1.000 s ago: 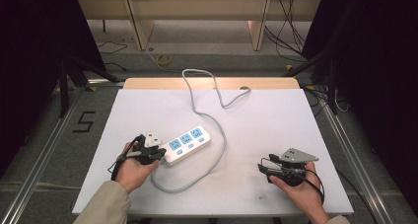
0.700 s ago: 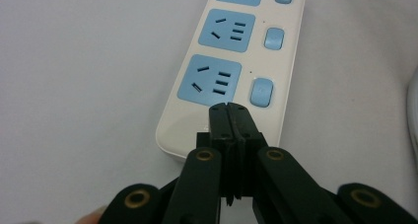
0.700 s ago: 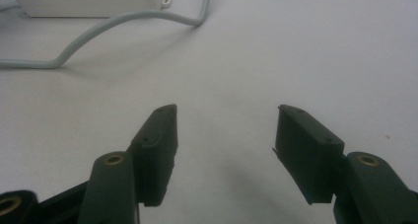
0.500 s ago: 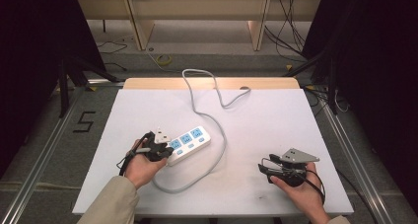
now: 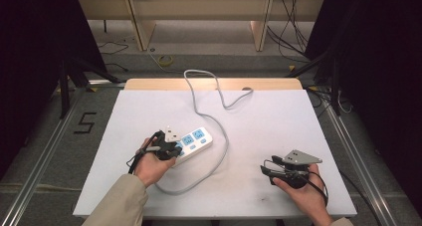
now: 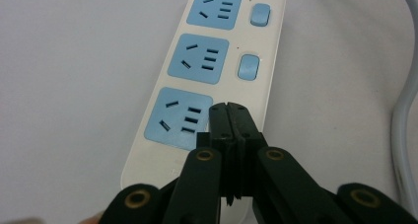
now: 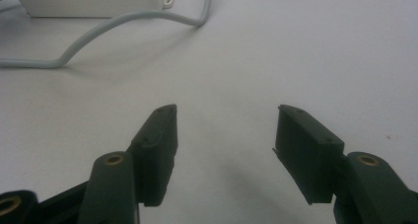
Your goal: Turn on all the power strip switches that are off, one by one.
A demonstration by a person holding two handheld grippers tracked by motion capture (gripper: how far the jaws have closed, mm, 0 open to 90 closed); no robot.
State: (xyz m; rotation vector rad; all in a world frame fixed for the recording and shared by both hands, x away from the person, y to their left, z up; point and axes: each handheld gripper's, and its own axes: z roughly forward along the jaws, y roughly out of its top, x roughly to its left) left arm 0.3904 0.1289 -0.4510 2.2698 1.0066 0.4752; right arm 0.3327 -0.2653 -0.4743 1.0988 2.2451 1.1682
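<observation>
A white power strip (image 5: pixel 198 138) with three blue sockets lies on the white table (image 5: pixel 278 121). Its grey cable (image 5: pixel 226 144) loops round the near side and also runs to the back edge. My left gripper (image 5: pixel 175 149) is over the strip's left end. In the left gripper view its jaws are shut together with nothing between them, and the gripper (image 6: pixel 229 109) points at the spot beside the nearest socket (image 6: pixel 178 118). Whether the tips touch the strip (image 6: pixel 268 51) I cannot tell. My right gripper (image 5: pixel 268 170) rests near the front right, open and empty (image 7: pixel 224 130).
The cable (image 7: pixel 123 24) curves across the table between the right gripper and the strip (image 7: pixel 93 2). Beyond the table's wooden back edge (image 5: pixel 214 84) is floor with loose wires and wooden furniture legs. Metal rails run along both sides of the table.
My left hand has slid to the right, bringing its shut gripper from beside the strip's left end to over it. The right hand has stayed put.
</observation>
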